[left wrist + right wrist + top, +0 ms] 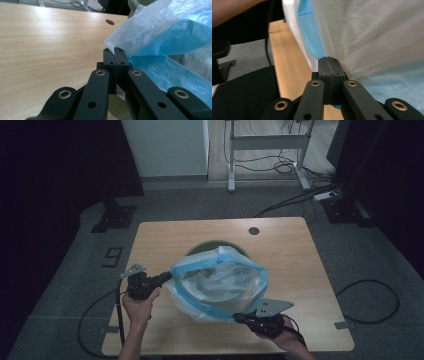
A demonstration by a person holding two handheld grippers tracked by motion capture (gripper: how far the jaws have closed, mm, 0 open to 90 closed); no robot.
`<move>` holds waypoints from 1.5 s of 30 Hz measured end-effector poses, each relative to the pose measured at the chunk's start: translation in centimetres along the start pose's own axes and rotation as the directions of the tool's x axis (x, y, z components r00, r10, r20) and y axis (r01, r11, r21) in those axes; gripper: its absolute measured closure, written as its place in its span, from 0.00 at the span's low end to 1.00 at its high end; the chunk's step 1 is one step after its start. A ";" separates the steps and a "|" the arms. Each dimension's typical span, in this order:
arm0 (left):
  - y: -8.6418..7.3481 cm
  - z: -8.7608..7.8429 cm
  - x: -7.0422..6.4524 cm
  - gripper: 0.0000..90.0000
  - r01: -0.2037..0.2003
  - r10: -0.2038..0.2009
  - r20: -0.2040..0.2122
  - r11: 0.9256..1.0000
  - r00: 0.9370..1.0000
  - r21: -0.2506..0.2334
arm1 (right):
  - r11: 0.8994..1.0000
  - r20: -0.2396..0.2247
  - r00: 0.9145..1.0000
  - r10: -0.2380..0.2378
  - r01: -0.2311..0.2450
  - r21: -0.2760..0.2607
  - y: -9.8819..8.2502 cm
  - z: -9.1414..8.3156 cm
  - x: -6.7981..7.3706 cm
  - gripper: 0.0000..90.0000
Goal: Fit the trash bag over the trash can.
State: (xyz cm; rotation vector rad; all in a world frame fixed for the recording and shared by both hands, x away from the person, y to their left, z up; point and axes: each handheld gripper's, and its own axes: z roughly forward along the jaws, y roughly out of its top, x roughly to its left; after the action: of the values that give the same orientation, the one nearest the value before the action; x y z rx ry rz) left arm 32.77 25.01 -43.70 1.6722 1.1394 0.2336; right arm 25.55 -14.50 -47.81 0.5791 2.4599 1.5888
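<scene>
A thin, crinkly plastic bag (220, 285), translucent white with a blue band round its rim, is stretched open over a round dark green bin (216, 247) near the middle of the pale wood-grain tabletop (290, 250). The bag's mouth forms a wide, slack oval, and its film shows fine creases. The left tongs (166, 276), matte black with brass-coloured rivets, are pressed together on the bag's rim at its left edge; in the left gripper view the film (160, 32) is pinched between the pads. The right tongs (239, 317) are likewise clamped on the rim at the bag's near right edge. A black "9" (113, 256) is marked on the grey floor left of the tabletop.
</scene>
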 end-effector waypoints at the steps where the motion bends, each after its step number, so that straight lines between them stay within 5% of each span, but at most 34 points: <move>1: -0.1 0.1 0.0 0.99 0.001 -0.001 0.000 1.000 1.000 0.004 | 1.000 0.019 1.000 0.013 -0.013 0.006 -0.3 0.0 -0.5 0.99; 6: 0.0 -0.4 -0.1 0.90 -0.021 0.022 0.016 0.999 1.000 -0.031 | 0.998 0.056 0.997 0.060 -0.059 -0.020 -0.7 -0.3 -1.4 0.97; 12: 0.8 -2.9 -1.1 0.53 -0.091 0.097 0.046 0.990 0.994 -0.110 | 0.996 0.070 0.996 0.061 -0.056 -0.065 -0.3 -1.3 -1.0 0.94; 18: 2.0 -3.7 -3.2 0.36 -0.187 0.197 0.077 0.975 0.977 -0.124 | 0.995 0.066 0.996 0.063 -0.057 -0.079 0.1 -1.6 -1.0 0.94; 22: 2.5 -3.9 -4.1 0.24 -0.222 0.232 0.057 0.964 0.971 -0.145 | 0.994 0.056 0.996 0.074 -0.069 -0.085 0.3 -1.6 -1.0 0.94; 23: 2.8 -4.2 -4.7 0.21 -0.253 0.261 0.029 0.954 0.965 -0.163 | 0.993 0.056 0.995 0.081 -0.076 -0.086 0.4 -1.6 -1.1 0.94; 26: 3.0 -4.3 -5.1 0.20 -0.276 0.286 0.035 0.946 0.957 -0.171 | 0.992 0.052 0.994 0.093 -0.088 -0.090 0.3 -1.7 -1.3 0.94; 32: 3.9 -3.1 -6.7 0.26 -0.373 0.380 0.033 0.919 0.925 -0.127 | 0.990 0.053 0.992 0.110 -0.105 -0.091 0.2 -1.9 -1.6 0.94; 35: 4.6 -2.0 -7.4 0.48 -0.425 0.427 0.023 0.902 0.904 -0.078 | 0.991 0.054 0.993 0.107 -0.103 -0.085 0.3 -1.9 -1.6 0.94; 37: 4.9 -1.4 -7.5 0.62 -0.443 0.444 0.011 0.895 0.896 -0.047 | 0.991 0.053 0.993 0.107 -0.103 -0.085 0.3 -2.0 -1.5 0.93; 39: 5.2 -0.7 -7.4 0.77 -0.445 0.446 0.001 0.895 0.895 -0.007 | 0.991 0.052 0.993 0.103 -0.098 -0.086 0.4 -2.1 -1.5 0.92; 42: 5.4 -0.2 -7.0 0.94 -0.423 0.423 0.014 0.906 0.906 0.025 | 0.991 0.053 0.993 0.101 -0.096 -0.093 0.3 -2.6 -1.4 0.88; 45: 5.3 -0.1 -6.4 1.00 -0.397 0.397 0.017 0.917 0.918 0.017 | 0.990 0.067 0.994 0.088 -0.080 -0.115 0.4 -3.5 -1.0 0.73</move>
State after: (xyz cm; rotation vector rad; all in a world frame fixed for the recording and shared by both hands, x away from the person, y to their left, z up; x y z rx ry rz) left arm 32.33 20.13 -36.95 1.9112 0.7818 0.4677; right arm 25.40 -17.73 -46.02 0.7173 2.3055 1.6930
